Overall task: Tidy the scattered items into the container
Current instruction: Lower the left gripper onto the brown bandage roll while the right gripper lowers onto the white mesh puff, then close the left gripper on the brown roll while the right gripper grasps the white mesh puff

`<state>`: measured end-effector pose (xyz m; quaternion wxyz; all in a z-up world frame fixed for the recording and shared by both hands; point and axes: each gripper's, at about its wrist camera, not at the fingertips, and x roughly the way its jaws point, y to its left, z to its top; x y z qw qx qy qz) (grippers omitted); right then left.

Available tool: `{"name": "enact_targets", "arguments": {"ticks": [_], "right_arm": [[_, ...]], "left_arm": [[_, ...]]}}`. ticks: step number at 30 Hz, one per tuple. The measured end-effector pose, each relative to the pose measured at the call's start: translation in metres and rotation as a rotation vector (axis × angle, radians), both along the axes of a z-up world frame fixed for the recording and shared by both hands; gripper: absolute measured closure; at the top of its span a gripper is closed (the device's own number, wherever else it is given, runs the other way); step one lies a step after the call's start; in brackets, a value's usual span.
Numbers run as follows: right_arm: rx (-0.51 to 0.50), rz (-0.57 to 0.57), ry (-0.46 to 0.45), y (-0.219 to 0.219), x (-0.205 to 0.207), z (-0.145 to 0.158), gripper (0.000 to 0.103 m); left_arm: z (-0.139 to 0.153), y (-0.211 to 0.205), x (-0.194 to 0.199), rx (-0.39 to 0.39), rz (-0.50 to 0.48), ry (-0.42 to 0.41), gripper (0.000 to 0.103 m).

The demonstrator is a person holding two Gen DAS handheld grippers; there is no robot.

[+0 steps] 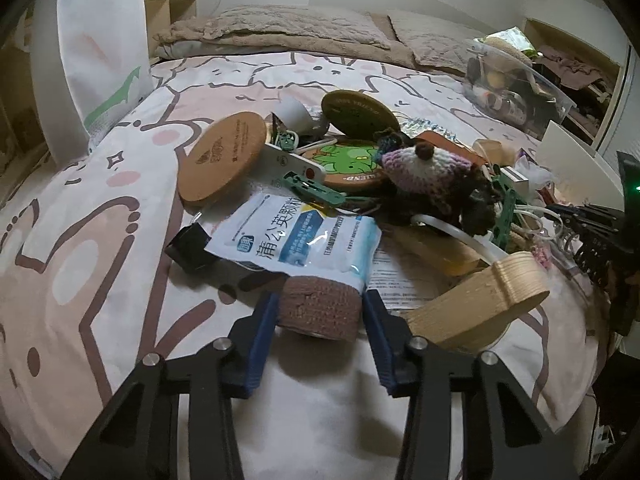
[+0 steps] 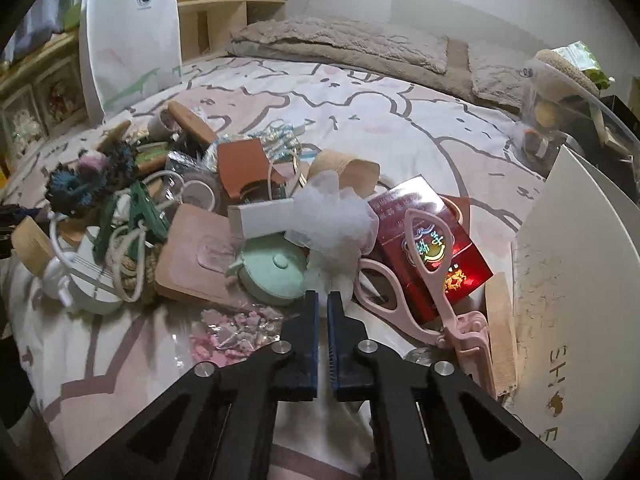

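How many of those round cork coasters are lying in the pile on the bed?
3. One plain cork coaster leans at the pile's left, a second stands tilted behind, and a green-printed one lies between them. More may be buried underneath.

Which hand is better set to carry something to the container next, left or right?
Left, probably. The left gripper has its blue pads on both sides of the brown bandage roll, apparently gripped and ready to lift. The right gripper is shut at the edge of some white tissue; a hold is unclear.

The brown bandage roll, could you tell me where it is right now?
Left wrist view, bottom centre: the brown bandage roll sits between the left gripper's blue pads, below the blue-and-white sachet.
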<state>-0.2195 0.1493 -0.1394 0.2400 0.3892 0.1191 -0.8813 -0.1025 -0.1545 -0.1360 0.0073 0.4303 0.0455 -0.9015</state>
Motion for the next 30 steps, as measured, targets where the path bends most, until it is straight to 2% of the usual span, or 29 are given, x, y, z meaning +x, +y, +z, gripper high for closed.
{"name": "enact_targets", "arguments": {"ticks": [5,9,12,17,18,20,21,27,29,30], "right_arm": [[-0.024,0.013,0.005,-0.001,0.003,0.011,0.099],[-0.079,-0.062,-0.017,0.006,-0.006,0.012,0.099],[-0.073,-0.094,0.027,0.007,-0.007,0.013,0.099],[-0.073,-0.089,0.003,0.005,-0.012,0.009,0.098],[-0.071,-0.089,-0.005,0.005,-0.013,0.008,0.094],[-0.067,-0.092,-0.014,0.005,-0.014,0.005,0.050],[-0.067,-0.094,-0.016,0.005,-0.014,0.004,0.022],[-0.047,-0.117,-0.012,0.003,-0.015,0.005,0.024],[-0.042,-0.120,-0.016,0.002,-0.017,0.004,0.040],[-0.041,-0.124,-0.023,0.002,-0.019,0.003,0.041]], "left_arm": [[0.004,0.001,0.004,-0.012,-0.002,0.007,0.059],[0.006,0.003,0.007,-0.035,-0.018,0.012,0.060],[0.007,0.004,0.010,-0.069,-0.032,0.012,0.060],[0.006,0.004,0.017,-0.089,-0.055,0.014,0.060],[0.006,0.004,0.019,-0.093,-0.060,0.014,0.060],[0.006,0.005,0.022,-0.104,-0.073,0.016,0.060],[0.006,0.005,0.024,-0.107,-0.082,0.017,0.060],[0.001,0.009,0.029,-0.112,-0.112,0.007,0.060],[0.001,0.011,0.030,-0.124,-0.122,0.009,0.060],[0.000,0.011,0.031,-0.126,-0.125,0.011,0.060]]}}
